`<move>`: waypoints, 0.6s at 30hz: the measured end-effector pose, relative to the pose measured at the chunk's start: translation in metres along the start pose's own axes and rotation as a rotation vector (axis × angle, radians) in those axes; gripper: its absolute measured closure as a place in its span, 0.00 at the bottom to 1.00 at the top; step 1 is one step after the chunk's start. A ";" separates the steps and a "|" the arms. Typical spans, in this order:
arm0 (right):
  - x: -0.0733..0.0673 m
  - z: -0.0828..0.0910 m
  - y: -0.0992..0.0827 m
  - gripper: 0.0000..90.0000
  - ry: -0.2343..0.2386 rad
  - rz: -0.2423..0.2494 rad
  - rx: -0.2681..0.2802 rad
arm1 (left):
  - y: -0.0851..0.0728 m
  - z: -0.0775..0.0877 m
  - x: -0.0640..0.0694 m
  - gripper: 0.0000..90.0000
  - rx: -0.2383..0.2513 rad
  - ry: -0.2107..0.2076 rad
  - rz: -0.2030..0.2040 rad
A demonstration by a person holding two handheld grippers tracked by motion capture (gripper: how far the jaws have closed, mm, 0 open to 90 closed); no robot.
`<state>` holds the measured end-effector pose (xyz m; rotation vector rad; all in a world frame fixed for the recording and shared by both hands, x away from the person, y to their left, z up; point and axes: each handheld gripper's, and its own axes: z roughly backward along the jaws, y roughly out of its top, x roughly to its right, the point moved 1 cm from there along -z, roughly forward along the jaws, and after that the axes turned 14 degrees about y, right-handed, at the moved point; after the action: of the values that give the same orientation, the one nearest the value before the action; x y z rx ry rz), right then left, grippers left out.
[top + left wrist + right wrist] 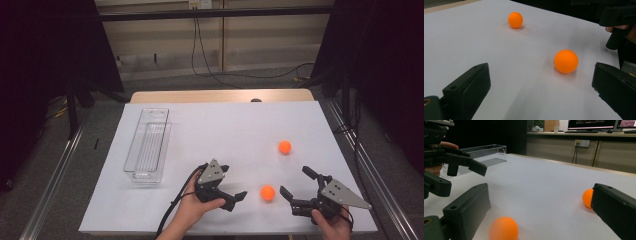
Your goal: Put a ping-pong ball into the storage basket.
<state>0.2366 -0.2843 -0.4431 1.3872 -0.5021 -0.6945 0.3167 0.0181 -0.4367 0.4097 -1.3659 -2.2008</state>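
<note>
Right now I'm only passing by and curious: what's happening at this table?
A person holds a hand-held gripper in each hand over a white table. Both the left hand-held gripper and the right hand-held gripper are open and flank the nearer orange ball, neither touching it. A second orange ball lies farther back, and a clear plastic bin stands to the left with nothing visible inside.

Two plain orange balls, the near one (268,193) and the far one (285,146), on my white table sheet (235,125); my left gripper (231,186) and right gripper (298,186) are black with grey top plates, beside a clear ribbed tray (148,145)
</note>
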 end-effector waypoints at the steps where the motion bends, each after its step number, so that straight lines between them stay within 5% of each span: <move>1: 0.000 0.000 0.000 0.02 0.000 0.001 0.001 | 0.000 -0.001 0.000 0.02 0.000 -0.002 0.000; 18: 0.000 0.000 0.000 0.02 0.003 0.002 0.001 | 0.002 -0.009 0.007 0.02 -0.016 -0.014 -0.008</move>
<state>0.2365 -0.2839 -0.4429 1.3881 -0.5013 -0.6910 0.3163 0.0067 -0.4385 0.3963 -1.3556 -2.2235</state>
